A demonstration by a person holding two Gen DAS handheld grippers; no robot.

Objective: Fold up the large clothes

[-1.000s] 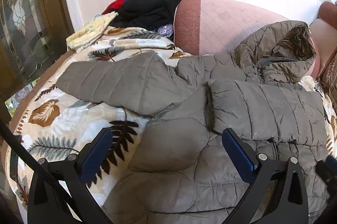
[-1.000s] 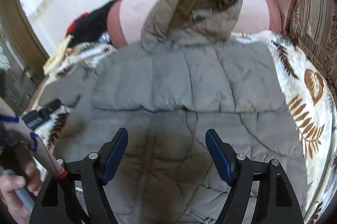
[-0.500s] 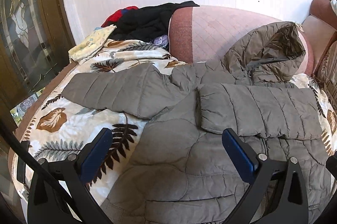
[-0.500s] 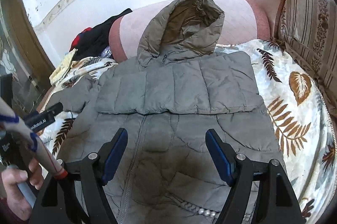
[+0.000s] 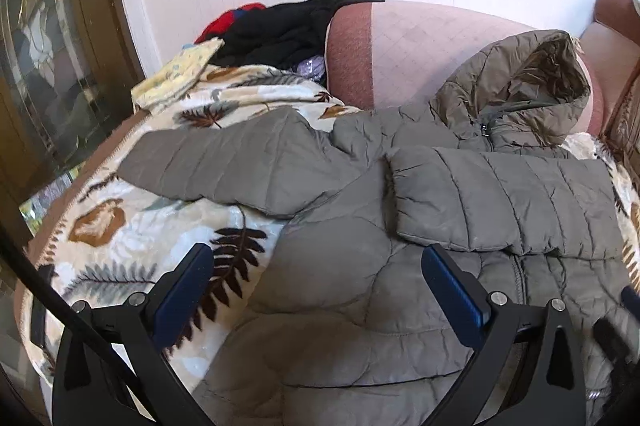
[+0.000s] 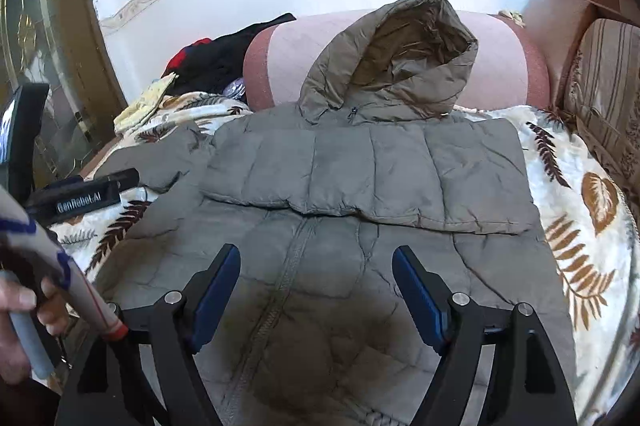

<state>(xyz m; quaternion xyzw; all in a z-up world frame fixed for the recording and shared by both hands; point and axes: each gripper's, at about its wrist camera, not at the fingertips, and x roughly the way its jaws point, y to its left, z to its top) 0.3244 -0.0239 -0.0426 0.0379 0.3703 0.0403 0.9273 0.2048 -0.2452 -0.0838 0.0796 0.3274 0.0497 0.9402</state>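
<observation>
The jacket [image 6: 360, 185], grey-olive, quilted and hooded, lies front up and zipped. One sleeve [image 6: 368, 173] is folded flat across the chest; the other sleeve [image 5: 232, 161] stretches out sideways. The hood [image 6: 400, 61] stands open, propped upright. The hem is cut off, possibly hanging over the edge.

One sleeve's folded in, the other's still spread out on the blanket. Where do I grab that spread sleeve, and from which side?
Grip the spread sleeve at its free cuff end, coming from the door side with the left gripper. The cuff lies flat on the blanket, clear of the jacket body.
</observation>
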